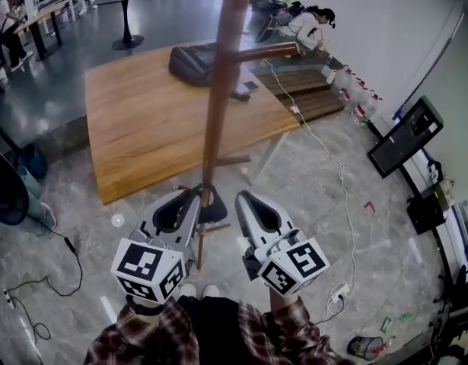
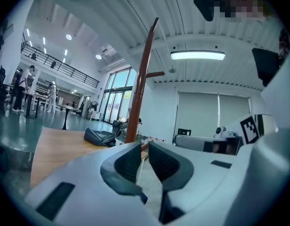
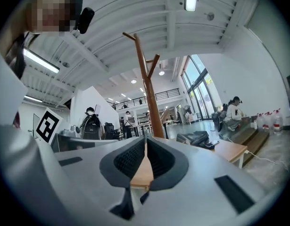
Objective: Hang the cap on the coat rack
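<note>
- While it pointed up at the coat rack, the left hand-held gripper had its jaws a narrow gap apart, with nothing between them.
- Just right of the rack's pole, the right hand-held gripper had its jaws closed tip to tip and held nothing.
- Against the foot of the pole, just beside the left hand-held gripper's tip, lay a dark shape; whether it was the cap could not be told.
- Behind the pole stood the wooden bench, with a dark bag lying on it close to the pole.
- One wooden peg stuck out from the pole to the right, above the bench.
</note>
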